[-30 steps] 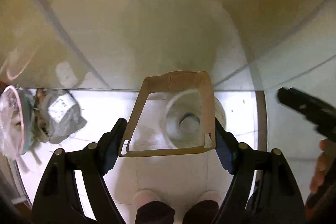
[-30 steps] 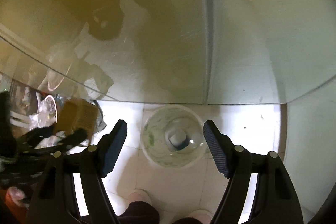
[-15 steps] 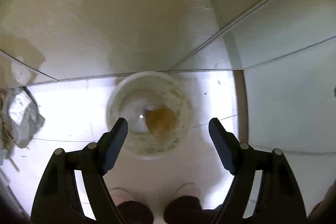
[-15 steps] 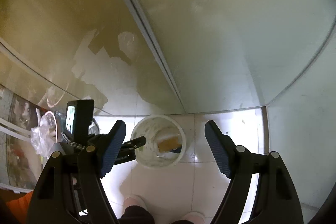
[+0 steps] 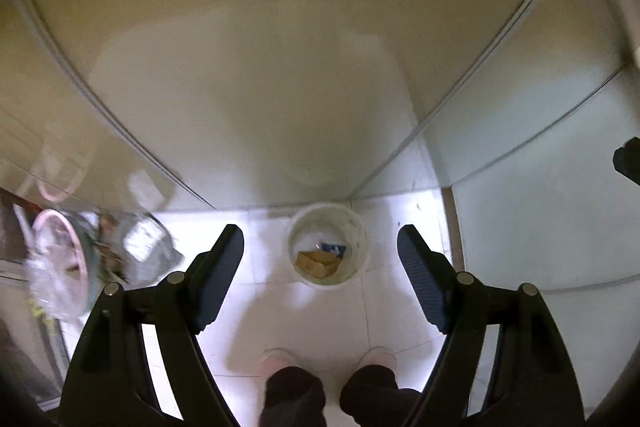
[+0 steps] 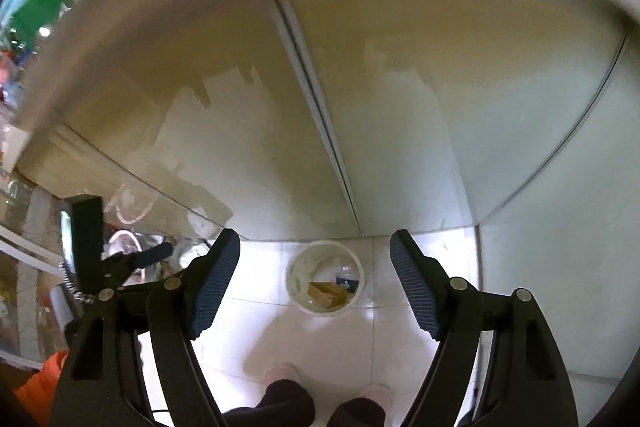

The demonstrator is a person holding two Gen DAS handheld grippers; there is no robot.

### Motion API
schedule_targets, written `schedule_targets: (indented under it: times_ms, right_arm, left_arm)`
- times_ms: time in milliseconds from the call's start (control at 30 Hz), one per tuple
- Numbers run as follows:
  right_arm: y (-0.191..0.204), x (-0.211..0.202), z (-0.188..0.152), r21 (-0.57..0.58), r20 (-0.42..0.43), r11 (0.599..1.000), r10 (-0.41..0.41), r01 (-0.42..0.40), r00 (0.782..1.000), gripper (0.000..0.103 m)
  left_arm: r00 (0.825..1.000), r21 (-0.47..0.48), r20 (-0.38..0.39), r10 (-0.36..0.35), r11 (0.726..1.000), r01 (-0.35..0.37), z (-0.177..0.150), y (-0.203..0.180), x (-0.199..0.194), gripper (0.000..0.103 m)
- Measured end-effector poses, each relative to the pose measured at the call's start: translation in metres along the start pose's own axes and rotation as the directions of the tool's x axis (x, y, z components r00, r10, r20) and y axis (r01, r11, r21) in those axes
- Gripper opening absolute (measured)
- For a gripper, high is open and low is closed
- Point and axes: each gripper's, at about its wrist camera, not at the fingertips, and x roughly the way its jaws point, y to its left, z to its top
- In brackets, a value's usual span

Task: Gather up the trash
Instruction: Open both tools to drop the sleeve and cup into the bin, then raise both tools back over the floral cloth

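Trash bucket (image 5: 327,245) with brown carton (image 5: 316,262), blue-labelled bottle (image 6: 347,281), writing unreadable.

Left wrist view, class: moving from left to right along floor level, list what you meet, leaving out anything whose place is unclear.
Pink-rimmed basket with clear plastic → grey crumpled bag → left finger pad of the left gripper → white bucket holding a brown box → right finger pad.

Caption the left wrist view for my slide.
Open left gripper above white bin holding a cardboard box.
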Motion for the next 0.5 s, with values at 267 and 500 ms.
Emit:
schedule_targets:
  times_ms: [267, 500]
  right_arm:
    - [0.059, -0.147, 0.058, -0.038, 0.15, 0.999, -0.02, 0.026, 0.989, 0.076]
    - [0.095, -0.224, 0.093, -0.017, 0.314, 0.994, -0.097, 0.108, 0.944, 0.087]
  left_arm:
    - [0.989, 0.028, 0.147, -0.029, 0.999, 0.025, 0.048, -0.003, -0.178, 0.079]
    - [0.951, 0.066, 0.302, -0.063, 0.997, 0.045, 0.083, -0.006, -0.301, 0.079]
